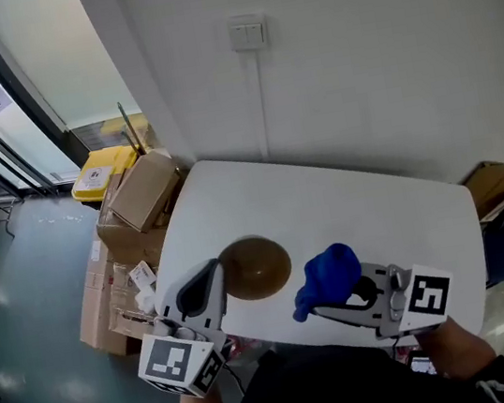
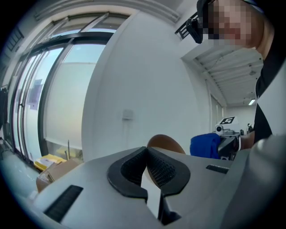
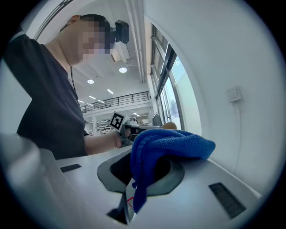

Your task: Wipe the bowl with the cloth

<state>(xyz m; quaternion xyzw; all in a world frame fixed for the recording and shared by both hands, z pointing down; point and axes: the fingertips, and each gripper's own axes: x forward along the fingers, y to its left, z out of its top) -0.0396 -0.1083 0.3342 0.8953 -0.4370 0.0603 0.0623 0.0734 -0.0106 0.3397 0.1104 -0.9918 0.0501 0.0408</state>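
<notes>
A brown bowl (image 1: 257, 266) hangs over the near left part of the white table (image 1: 328, 203). My left gripper (image 1: 219, 269) is shut on its left rim. In the left gripper view the bowl (image 2: 166, 142) rises right behind the closed jaws, and a brown strip of it shows between the pads. A blue cloth (image 1: 328, 277) is bunched in my right gripper (image 1: 318, 307), which is shut on it just right of the bowl. In the right gripper view the cloth (image 3: 172, 143) drapes over the jaw tips and hides them. A sliver of the bowl (image 3: 170, 126) shows beyond it.
Cardboard boxes (image 1: 138, 200) are stacked against the table's left end, with a yellow bin (image 1: 99, 175) behind them. Another piece of cardboard (image 1: 495, 181) leans at the far right. A wall with a light switch (image 1: 247, 32) backs the table.
</notes>
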